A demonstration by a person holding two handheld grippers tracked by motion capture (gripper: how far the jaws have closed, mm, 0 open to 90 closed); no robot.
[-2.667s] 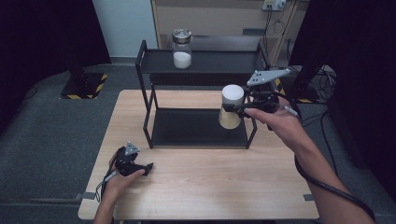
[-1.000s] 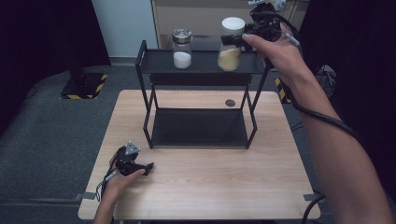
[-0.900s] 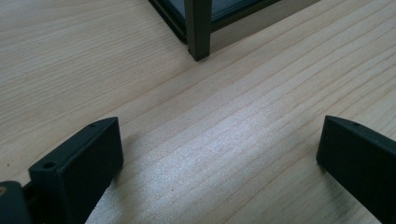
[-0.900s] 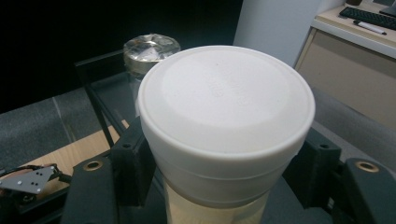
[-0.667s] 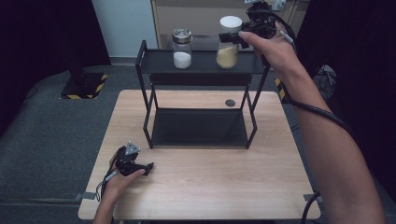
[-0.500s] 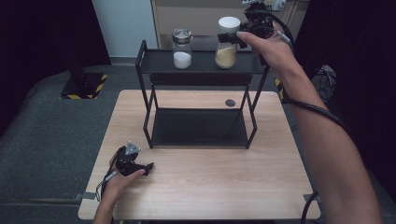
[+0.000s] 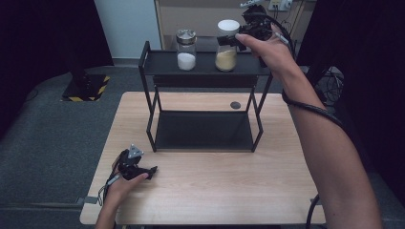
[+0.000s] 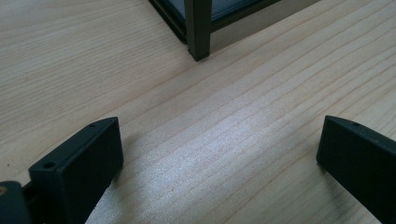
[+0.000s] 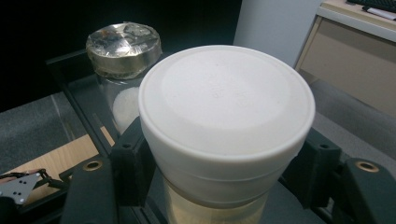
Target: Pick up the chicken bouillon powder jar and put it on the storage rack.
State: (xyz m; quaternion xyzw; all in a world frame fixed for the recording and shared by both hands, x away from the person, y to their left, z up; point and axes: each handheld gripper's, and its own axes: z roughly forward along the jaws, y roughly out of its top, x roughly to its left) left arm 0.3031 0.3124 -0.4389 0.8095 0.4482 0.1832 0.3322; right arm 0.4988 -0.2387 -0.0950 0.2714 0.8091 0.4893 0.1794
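White-lidded jar (image 7: 227,44) has gone from table height to the rack's top shelf (image 7: 205,69) since the earlier frames, now just right of the metal-lidded jar (image 7: 186,49); placing looks nearly done, release pending; right gripper (image 7: 228,40) clamped on it below the lid, arm stretched forward; left gripper (image 7: 149,172) rests on table (image 7: 205,191), jaws wide, empty.

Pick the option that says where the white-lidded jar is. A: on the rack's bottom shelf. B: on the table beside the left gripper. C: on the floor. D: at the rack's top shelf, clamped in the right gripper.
D: the white-lidded jar is at the top shelf beside the silver-lidded jar, with the right gripper shut on it below the lid.
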